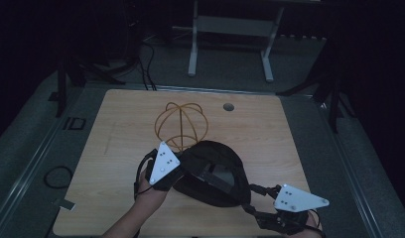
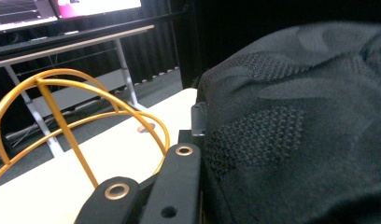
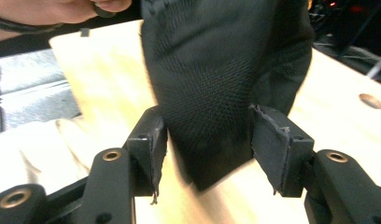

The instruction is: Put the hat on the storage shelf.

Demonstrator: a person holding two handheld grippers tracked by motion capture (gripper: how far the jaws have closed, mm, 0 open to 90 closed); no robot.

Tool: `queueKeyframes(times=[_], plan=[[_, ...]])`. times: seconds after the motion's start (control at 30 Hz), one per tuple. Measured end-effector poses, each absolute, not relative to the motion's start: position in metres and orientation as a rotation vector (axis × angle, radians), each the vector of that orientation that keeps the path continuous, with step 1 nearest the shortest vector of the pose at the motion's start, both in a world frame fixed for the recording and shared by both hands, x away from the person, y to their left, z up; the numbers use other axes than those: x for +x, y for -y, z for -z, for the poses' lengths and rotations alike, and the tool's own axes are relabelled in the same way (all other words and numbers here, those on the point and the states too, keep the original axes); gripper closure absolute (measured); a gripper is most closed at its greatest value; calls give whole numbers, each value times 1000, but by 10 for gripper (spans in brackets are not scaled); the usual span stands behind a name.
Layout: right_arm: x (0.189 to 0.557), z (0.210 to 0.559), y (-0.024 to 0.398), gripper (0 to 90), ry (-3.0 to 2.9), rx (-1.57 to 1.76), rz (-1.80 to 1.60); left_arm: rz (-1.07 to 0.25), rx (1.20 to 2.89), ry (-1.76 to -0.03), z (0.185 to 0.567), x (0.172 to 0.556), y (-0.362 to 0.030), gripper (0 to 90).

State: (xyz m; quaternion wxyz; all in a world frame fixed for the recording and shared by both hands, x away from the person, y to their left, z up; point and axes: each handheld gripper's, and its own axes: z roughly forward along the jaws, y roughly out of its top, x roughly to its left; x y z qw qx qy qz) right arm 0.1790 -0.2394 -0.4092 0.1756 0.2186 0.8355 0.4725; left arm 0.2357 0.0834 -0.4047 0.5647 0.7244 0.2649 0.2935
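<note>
Wooden table (image 1: 116,148): black mesh-knit cap (image 1: 213,171), left claw (image 1: 178,171) clamping it, right claw (image 3: 207,140) parted.

left gripper (image 1: 183,171): jaws clamped tight | right gripper (image 3: 208,135): jaws parted, low, near table edge

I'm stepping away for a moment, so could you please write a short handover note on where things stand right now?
Left gripper: shut on the black cap at its left edge, holding it up off the table.
Right gripper: open, jaws either side of the cap's near flap without pressing it.
Gold wire stand: upright behind the cap, bare.
Done: cap lifted.
Left: probably seat the cap on the stand.
</note>
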Motion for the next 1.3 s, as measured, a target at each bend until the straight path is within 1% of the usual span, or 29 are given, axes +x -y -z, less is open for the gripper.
queueKeyframes(times=[0.17, 0.27, 0.33, 0.37, 0.4, 0.43, 0.47, 0.5, 0.53, 0.63, 0.73, 0.77, 0.8, 0.83, 0.87, 0.9, 0.93, 1.1, 1.17, 1.2, 1.23, 1.27, 1.3], plan=[[181, 408, 261, 449, -2336, 673, -1394, -680, 1688, -526, 404, 231, -91, 896], [184, 402, 272, 451, -2283, 706, -1402, -638, 1680, -445, 403, 229, -98, 895], [187, 398, 275, 450, -2262, 691, -1385, -579, 1662, -373, 401, 230, -105, 895], [187, 398, 275, 450, -2262, 691, -1385, -579, 1662, -373, 401, 230, -105, 895], [191, 394, 275, 451, -2250, 679, -1374, -534, 1657, -337, 398, 230, -110, 895], [191, 394, 275, 451, -2250, 679, -1374, -534, 1657, -337, 398, 230, -110, 895], [195, 390, 272, 451, -2247, 660, -1378, -497, 1633, -312, 396, 230, -115, 895], [195, 390, 272, 451, -2247, 660, -1378, -497, 1633, -312, 396, 230, -115, 895], [197, 387, 266, 451, -2253, 639, -1382, -467, 1620, -296, 393, 231, -117, 895], [198, 385, 259, 450, -2268, 601, -1402, -458, 1622, -281, 392, 231, -118, 895], [197, 378, 241, 449, -2298, 497, -1470, -449, 1634, -266, 391, 231, -116, 895], [197, 378, 241, 449, -2298, 497, -1470, -449, 1634, -266, 391, 231, -116, 895], [198, 376, 229, 449, -2315, 448, -1468, -443, 1639, -265, 392, 231, -115, 895], [198, 376, 229, 449, -2315, 448, -1468, -442, 1638, -265, 392, 231, -114, 895], [200, 375, 220, 432, -2326, 414, -1457, -429, 1636, -264, 393, 232, -113, 895], [200, 375, 220, 432, -2326, 414, -1457, -429, 1636, -264, 393, 232, -113, 895], [202, 375, 211, 402, -2325, 388, -1440, -413, 1631, -263, 393, 232, -112, 896], [205, 375, 199, 377, -2317, 336, -1426, -375, 1621, -258, 394, 233, -111, 895], [205, 374, 195, 379, -2293, 317, -1408, -354, 1617, -255, 394, 233, -111, 896], [205, 373, 193, 408, -2285, 296, -1425, -350, 1614, -253, 393, 233, -111, 895], [205, 373, 193, 408, -2285, 296, -1425, -347, 1617, -250, 393, 233, -111, 895], [204, 372, 193, 447, -2279, 279, -1435, -344, 1622, -248, 393, 233, -111, 895], [204, 372, 193, 447, -2279, 279, -1435, -344, 1622, -248, 393, 233, -111, 895]])
